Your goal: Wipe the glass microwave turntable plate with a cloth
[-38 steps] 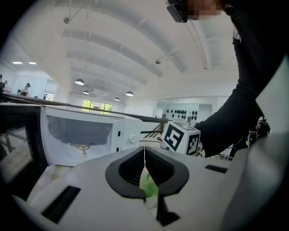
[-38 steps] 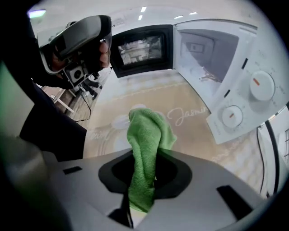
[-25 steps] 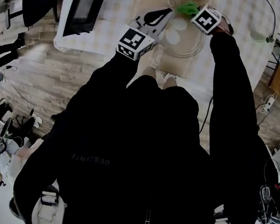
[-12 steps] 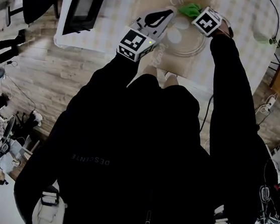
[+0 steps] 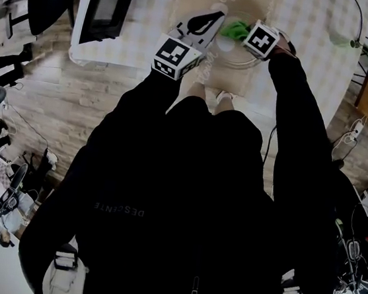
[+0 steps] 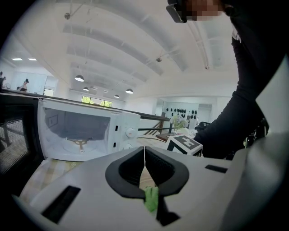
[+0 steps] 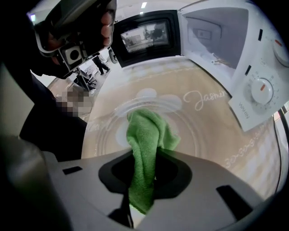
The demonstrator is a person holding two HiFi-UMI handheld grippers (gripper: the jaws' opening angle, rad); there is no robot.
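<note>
The clear glass turntable plate (image 7: 198, 135) lies flat on a beige printed mat (image 7: 235, 149). In the head view the plate (image 5: 243, 58) sits just beyond my two marker cubes. My right gripper (image 7: 143, 159) is shut on a green cloth (image 7: 146, 135), whose free end is bunched on the plate's left-centre. From above, the cloth (image 5: 236, 29) shows just left of the right gripper (image 5: 246, 33). My left gripper (image 5: 212, 18) is at the plate's left edge, level and pointing at the microwave. Its jaws (image 6: 144, 169) are shut with only a thin slit between the pads.
A white microwave (image 6: 86, 135) stands beyond the mat with its dark door (image 7: 144, 36) swung open and its cavity bare. Its control dials (image 7: 263, 90) are close on the right. The checked tablecloth (image 5: 305, 25) ends at the near table edge by my feet.
The right gripper has dragged the green cloth from the plate's far side toward me and to the left. The left gripper has stayed at the plate's left edge.
</note>
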